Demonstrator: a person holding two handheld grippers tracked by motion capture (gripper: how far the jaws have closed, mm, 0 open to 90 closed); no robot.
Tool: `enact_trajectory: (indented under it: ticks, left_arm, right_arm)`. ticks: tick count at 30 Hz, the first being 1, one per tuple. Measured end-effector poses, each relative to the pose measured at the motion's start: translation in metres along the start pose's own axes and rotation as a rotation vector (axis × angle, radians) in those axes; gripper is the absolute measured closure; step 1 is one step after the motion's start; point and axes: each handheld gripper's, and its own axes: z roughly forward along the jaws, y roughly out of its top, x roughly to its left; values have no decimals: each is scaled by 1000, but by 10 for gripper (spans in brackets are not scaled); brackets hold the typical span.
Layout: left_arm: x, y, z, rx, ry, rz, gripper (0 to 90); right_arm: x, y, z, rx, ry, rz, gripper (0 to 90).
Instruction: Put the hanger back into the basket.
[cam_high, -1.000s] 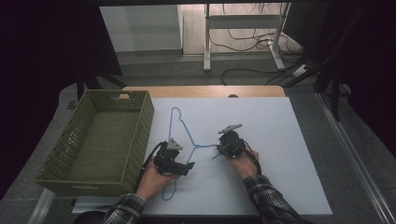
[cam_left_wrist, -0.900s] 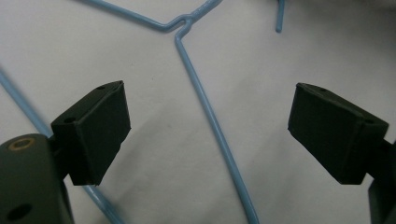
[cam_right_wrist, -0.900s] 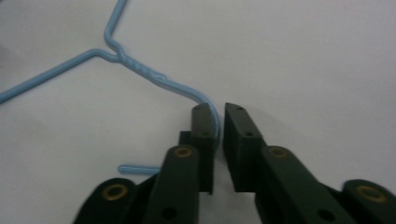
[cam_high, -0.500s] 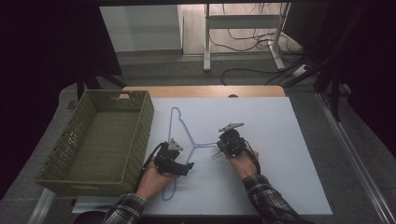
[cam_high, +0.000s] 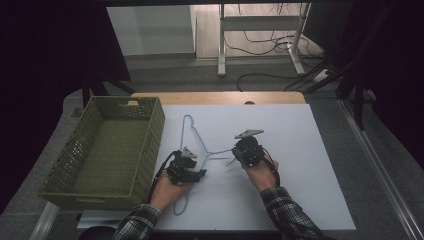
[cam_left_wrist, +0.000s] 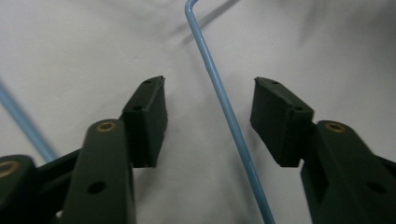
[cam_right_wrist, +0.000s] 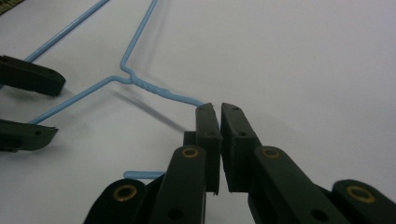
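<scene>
**Both grippers on the blue hanger, mid-table**

I see the blue wire hanger (cam_high: 192, 145) lying flat on the white table top (cam_high: 300, 150), its triangle running from beside the basket down toward my near edge, its hook pointing right. My right gripper (cam_high: 239, 152) has its jaws pressed together on the hook; in the right gripper view the hanger's (cam_right_wrist: 140, 81) wire runs from the twisted neck straight into the closed fingertips (cam_right_wrist: 208, 121). My left gripper (cam_high: 197, 172) straddles one side wire of the hanger (cam_left_wrist: 224, 116). Its jaws have just been closing, yet in the left gripper view both pads (cam_left_wrist: 152, 112) stand apart from the wire, with white table showing on each side, so I call them open with the wire between them.

The green woven basket (cam_high: 150, 145) sits at the left of the table, its right wall just beside the hanger's far loop and near my left gripper. To the right of my right gripper the table lies bare out to its right edge, and bare surface also runs ahead to the far wooden edge (cam_high: 220, 97).
</scene>
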Motion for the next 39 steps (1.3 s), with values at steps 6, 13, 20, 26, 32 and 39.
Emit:
enact_trajectory:
  ticks: [6,13,20,26,32,39]
  left_arm:
    - [3,3,3,-8,-36,-41,655]
    - [7,4,2,-3,-99,-113,789]
    - [13,2,1,7,-110,-167,863]
    - [15,6,-11,-37,-129,-184,867]
    - [18,9,-25,-96,-200,-210,868]
    - [17,13,-40,-156,-278,-212,869]
  right_arm:
    - [2,2,-3,-11,0,-2,862]
    - [4,4,-8,-31,8,-9,855]
    - [0,10,-31,-106,31,0,692]
    - [-22,7,-47,-111,29,23,646]
    - [-35,-7,-50,-83,58,16,626]
    - [-21,-6,-49,-100,132,-43,580]
